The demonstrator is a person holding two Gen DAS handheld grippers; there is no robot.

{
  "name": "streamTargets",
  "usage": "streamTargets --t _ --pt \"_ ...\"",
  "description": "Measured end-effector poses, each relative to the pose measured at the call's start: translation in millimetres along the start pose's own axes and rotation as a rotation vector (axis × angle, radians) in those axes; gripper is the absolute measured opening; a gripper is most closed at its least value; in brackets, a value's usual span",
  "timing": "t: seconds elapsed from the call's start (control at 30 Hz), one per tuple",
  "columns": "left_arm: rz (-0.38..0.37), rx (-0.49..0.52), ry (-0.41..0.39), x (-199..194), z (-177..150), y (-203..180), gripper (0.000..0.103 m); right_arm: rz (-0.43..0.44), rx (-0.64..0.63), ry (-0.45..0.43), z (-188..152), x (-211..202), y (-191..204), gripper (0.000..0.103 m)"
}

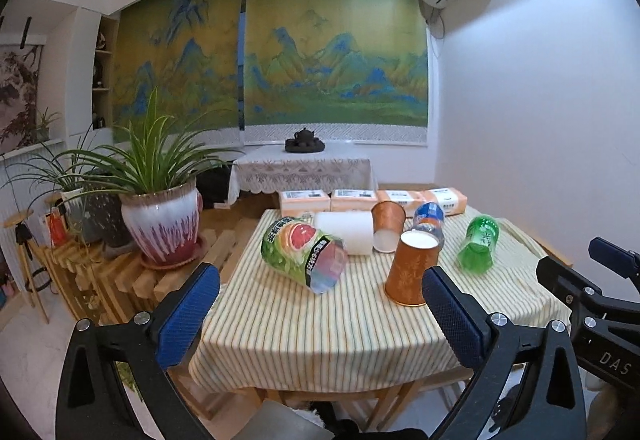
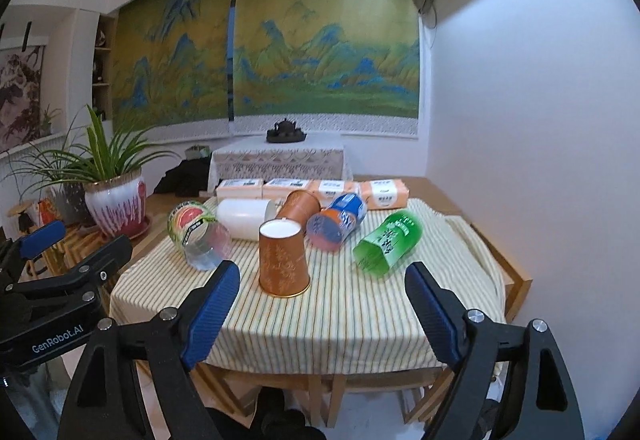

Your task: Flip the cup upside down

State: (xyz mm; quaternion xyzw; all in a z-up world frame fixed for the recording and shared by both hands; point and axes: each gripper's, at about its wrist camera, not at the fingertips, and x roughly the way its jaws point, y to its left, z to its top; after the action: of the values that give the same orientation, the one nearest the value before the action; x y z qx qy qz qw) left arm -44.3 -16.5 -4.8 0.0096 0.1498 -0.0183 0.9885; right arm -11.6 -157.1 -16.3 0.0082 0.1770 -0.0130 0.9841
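An orange paper cup stands mouth-down on the striped tablecloth, its white base on top. A second orange cup lies on its side behind it. My left gripper is open and empty, above the table's near edge, short of the standing cup. My right gripper is open and empty, also short of the cup. Each gripper shows at the side of the other's view.
Lying on the cloth: a grapefruit-print cup, a white cup, a blue-orange cup, a green cup. Tissue packs line the far edge. Potted plants stand left.
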Motion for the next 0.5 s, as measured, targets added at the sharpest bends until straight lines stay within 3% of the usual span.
streamTargets --t 0.5 --pt "-0.013 0.0 0.014 0.9 -1.8 -3.6 0.102 -0.036 0.021 -0.046 -1.3 -7.5 -5.3 0.089"
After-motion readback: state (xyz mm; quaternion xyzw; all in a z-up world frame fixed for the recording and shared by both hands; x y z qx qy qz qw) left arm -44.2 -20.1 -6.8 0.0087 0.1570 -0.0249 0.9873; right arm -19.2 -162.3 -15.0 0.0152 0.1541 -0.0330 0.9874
